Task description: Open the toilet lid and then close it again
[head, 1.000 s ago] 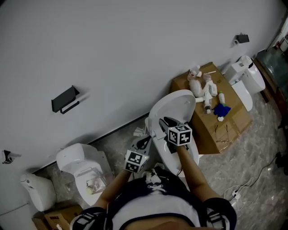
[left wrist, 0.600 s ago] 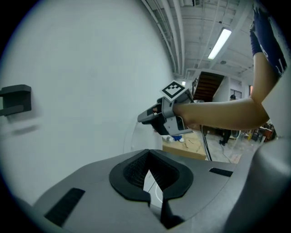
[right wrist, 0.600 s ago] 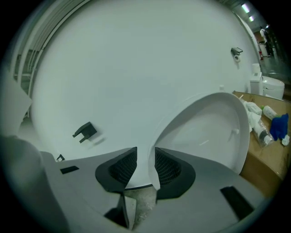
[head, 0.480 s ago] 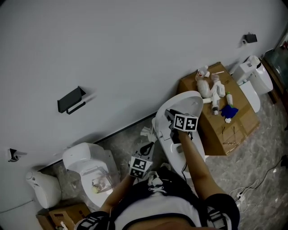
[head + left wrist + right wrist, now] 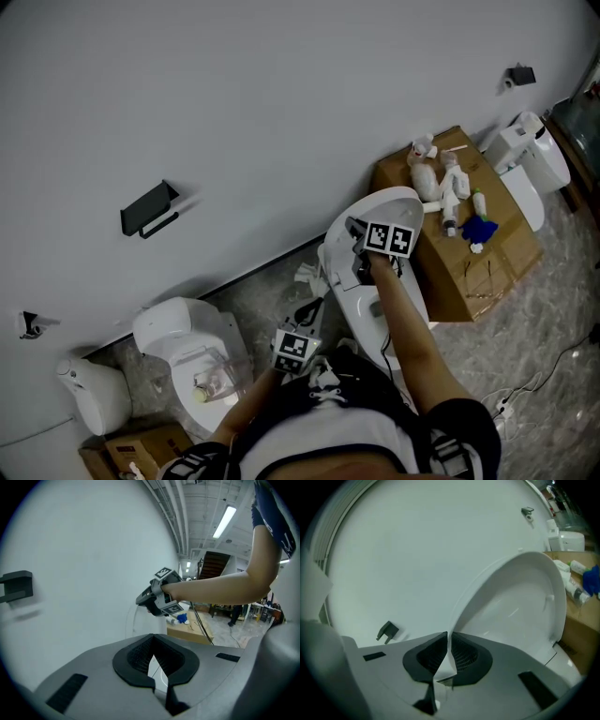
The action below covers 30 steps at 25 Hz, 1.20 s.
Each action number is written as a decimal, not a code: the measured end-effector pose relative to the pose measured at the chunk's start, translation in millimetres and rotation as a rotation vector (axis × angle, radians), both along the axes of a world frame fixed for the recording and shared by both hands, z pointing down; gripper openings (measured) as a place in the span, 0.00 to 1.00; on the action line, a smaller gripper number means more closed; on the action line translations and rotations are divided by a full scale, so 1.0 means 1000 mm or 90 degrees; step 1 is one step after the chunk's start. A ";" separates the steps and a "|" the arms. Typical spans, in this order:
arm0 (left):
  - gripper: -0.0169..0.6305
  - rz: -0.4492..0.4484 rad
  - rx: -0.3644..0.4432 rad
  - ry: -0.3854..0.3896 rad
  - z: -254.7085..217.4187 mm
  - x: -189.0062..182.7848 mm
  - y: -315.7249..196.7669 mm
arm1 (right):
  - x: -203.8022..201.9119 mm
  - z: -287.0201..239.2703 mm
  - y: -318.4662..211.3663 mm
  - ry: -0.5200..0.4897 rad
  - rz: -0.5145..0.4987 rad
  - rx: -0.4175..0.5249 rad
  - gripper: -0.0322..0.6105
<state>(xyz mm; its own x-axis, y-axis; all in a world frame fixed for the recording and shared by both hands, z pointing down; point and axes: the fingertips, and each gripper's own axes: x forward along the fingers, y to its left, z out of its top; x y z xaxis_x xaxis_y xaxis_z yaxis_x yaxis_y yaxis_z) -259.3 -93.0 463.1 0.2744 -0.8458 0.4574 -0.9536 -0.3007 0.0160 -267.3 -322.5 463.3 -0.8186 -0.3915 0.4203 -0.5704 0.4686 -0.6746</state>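
Right gripper view: the right gripper [image 5: 448, 654] is closing its jaws on the rim of the raised white plastic toilet lid [image 5: 515, 606], upright near the pale wall [image 5: 417, 550]. Lowering likely needs a firm pinch and a slow arc. The left gripper [image 5: 152, 657] hangs shut and empty

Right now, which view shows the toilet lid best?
The right gripper view: the toilet lid shows large, its rim between the right gripper's closing jaws. The head view shows it small, partly behind that gripper; the left gripper view only a faint edge.
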 end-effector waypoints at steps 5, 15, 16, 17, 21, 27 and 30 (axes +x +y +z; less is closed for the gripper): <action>0.04 0.001 0.003 -0.007 0.000 0.003 0.005 | 0.007 -0.001 0.007 -0.083 0.030 -0.033 0.08; 0.04 0.022 -0.004 -0.013 0.000 0.009 0.015 | 0.031 -0.002 0.033 -0.105 0.025 -0.016 0.08; 0.04 0.026 -0.002 -0.015 0.000 0.010 0.016 | 0.034 -0.002 0.037 -0.105 0.025 -0.016 0.08; 0.03 0.028 0.001 -0.015 0.000 0.011 0.017 | 0.037 -0.002 0.041 -0.106 0.025 -0.016 0.08; 0.04 0.043 0.003 -0.015 0.001 0.017 0.020 | 0.049 -0.002 0.055 -0.115 0.032 -0.017 0.08; 0.04 0.070 -0.002 -0.027 0.005 0.029 0.021 | 0.068 0.001 0.076 -0.125 0.041 -0.019 0.08; 0.03 0.081 0.003 -0.023 0.004 0.036 0.021 | 0.079 0.003 0.088 -0.130 0.044 -0.019 0.08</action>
<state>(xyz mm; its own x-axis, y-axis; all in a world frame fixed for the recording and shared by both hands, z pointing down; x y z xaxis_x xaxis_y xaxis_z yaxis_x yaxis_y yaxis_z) -223.7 -71.7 467.0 0.3633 -0.8072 0.4652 -0.9077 -0.4192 -0.0185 -188.7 -234.3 466.2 -0.8598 -0.4395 0.2600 -0.4500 0.4114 -0.7926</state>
